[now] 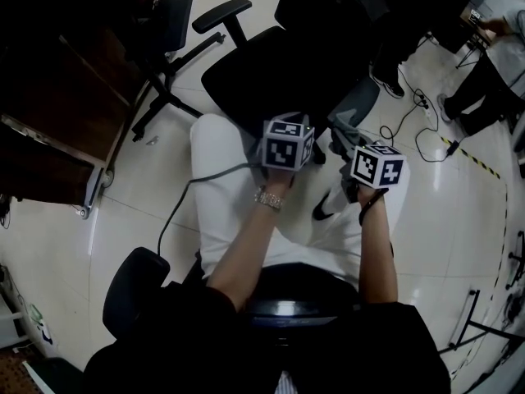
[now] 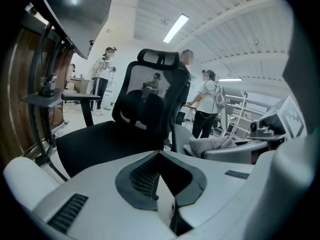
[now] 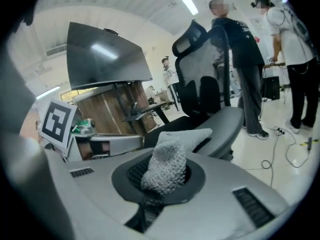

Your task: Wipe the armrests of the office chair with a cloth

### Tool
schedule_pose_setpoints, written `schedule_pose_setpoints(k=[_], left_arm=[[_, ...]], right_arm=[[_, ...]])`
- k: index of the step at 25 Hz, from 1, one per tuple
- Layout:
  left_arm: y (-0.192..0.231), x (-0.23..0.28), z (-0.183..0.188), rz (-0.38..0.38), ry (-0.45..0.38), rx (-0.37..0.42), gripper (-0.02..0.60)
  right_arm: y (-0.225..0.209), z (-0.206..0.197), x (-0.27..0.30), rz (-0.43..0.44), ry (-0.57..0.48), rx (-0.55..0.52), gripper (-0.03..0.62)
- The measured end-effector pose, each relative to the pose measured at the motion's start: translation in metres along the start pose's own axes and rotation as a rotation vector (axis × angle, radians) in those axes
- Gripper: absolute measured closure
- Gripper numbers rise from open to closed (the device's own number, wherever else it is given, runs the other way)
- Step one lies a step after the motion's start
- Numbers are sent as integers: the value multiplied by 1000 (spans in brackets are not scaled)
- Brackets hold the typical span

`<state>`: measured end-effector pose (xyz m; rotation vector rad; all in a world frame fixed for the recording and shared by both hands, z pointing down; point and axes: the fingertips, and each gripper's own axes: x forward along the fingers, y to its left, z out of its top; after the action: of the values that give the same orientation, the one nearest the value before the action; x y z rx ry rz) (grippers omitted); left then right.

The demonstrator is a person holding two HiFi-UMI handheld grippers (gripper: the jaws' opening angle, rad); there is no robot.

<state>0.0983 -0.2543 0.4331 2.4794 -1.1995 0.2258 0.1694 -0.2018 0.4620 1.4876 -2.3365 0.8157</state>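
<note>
1. At the right gripper, the wipe will likely go best with a firm clamp. Press the cloth flat, then drag it slowly along the whole armrest, edges included.
2. That gripper's jaws are clenched on the cloth's bunched end. The free end lies on the grey armrest's near part.
3. The left gripper has its jaws together with nothing between them. It is held just beside the right one and touches nothing.
4. The chair stands before the seated person. Its far armrest, across the black seat, looks not yet wiped.
</note>
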Motion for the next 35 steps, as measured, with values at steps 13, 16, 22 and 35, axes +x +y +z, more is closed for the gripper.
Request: schedule_pose_setpoints(k=[13, 16, 22, 35], left_arm=[[-11, -8, 11, 8, -23, 25, 588], [-13, -6, 6, 7, -13, 34, 588], [-15, -4, 2, 6, 4, 43, 588], [-19, 0, -5, -9, 20, 49, 588]], right_arm=[[17, 25, 25, -292, -104, -111, 569], [12, 21, 24, -306, -107, -89, 569], [6, 19, 24, -333, -87, -97, 569], [6, 20, 22, -306, -124, -60, 569]])
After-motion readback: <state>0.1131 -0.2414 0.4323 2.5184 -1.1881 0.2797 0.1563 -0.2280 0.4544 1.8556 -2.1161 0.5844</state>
